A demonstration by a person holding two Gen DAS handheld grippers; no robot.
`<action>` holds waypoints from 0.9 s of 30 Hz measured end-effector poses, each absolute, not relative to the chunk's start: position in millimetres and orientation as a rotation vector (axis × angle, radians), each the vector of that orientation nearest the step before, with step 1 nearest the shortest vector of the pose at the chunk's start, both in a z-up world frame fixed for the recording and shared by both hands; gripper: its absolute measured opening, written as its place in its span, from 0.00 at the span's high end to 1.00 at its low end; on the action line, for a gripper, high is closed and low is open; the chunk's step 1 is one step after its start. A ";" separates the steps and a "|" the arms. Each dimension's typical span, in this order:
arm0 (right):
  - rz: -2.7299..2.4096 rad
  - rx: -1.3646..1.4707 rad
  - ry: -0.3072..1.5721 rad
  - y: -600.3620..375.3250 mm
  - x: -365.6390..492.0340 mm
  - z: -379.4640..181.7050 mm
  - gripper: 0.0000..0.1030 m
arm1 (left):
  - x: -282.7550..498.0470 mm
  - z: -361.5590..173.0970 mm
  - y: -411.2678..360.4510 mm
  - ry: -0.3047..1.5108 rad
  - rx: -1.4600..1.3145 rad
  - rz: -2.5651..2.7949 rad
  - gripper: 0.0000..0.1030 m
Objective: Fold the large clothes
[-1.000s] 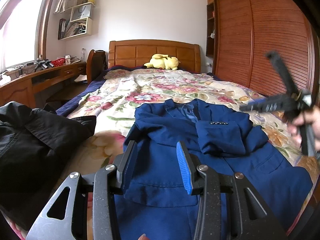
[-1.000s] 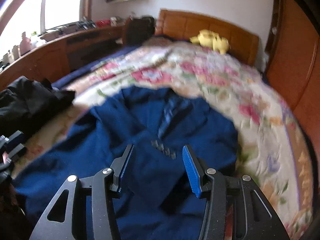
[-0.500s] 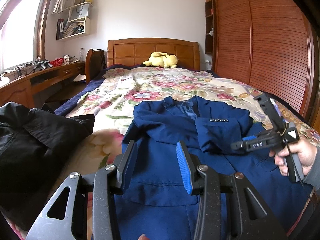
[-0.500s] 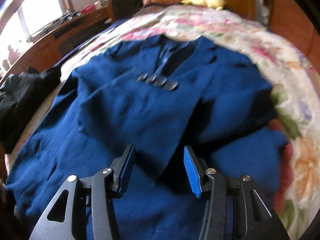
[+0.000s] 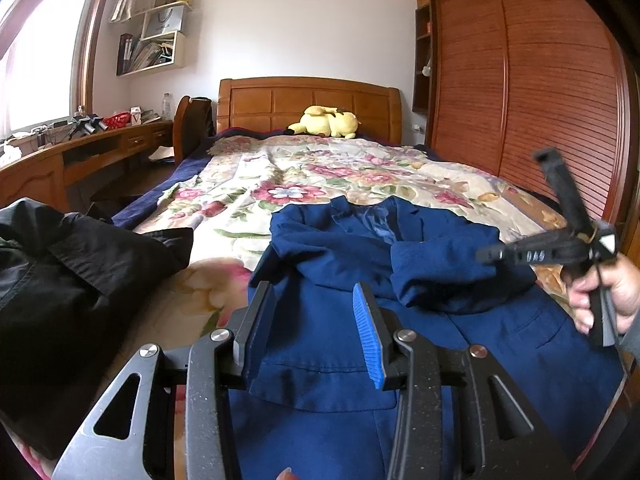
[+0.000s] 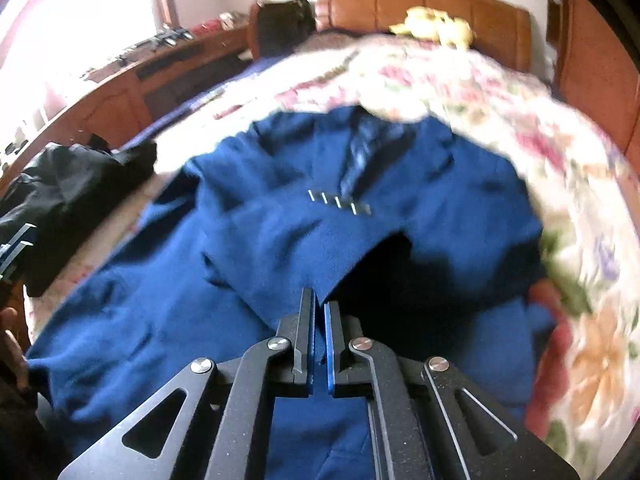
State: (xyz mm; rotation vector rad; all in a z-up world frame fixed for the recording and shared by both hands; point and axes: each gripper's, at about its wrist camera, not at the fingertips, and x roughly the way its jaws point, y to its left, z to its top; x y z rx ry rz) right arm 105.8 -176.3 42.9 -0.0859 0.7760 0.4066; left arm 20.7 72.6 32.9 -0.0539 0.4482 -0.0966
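Note:
A blue suit jacket (image 5: 328, 264) lies face up on the floral quilt, with one sleeve (image 5: 440, 276) folded across its chest. In the right wrist view the sleeve (image 6: 288, 248) shows a row of cuff buttons, and my right gripper (image 6: 319, 302) is closing tight on the sleeve's near edge. The left wrist view shows that gripper (image 5: 486, 256) blurred at the right, in a person's hand (image 5: 600, 292). My left gripper (image 5: 312, 292) hovers open over the jacket's lower front, with cloth below the pads and none pinched.
A black garment (image 5: 80, 272) is heaped at the bed's left side. A yellow plush toy (image 5: 328, 122) lies by the headboard. A wooden desk (image 5: 80, 152) runs along the left and a slatted wardrobe (image 5: 540, 80) along the right. Floral quilt (image 5: 304, 176) stretches beyond the jacket.
My right gripper came down and forward onto the folded sleeve, and its jaws went from open to shut on the sleeve's edge. The left gripper stayed where it was.

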 end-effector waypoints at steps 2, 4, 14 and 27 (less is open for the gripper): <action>0.429 -0.092 0.736 -168.0 104.6 58.0 0.97 | 20.6 33.2 72.9 0.448 -0.052 -0.093 0.59; 0.453 -0.105 0.714 -157.7 106.7 69.0 0.97 | 19.8 33.7 74.4 0.445 -0.048 -0.088 0.59; 0.592 -0.164 0.651 -102.0 102.6 87.3 0.97 | 9.8 36.7 102.5 0.424 -0.078 -0.047 0.59; 0.628 -0.147 0.667 -118.4 89.5 95.0 0.79 | 11.2 36.1 114.4 0.429 -0.096 -0.032 0.59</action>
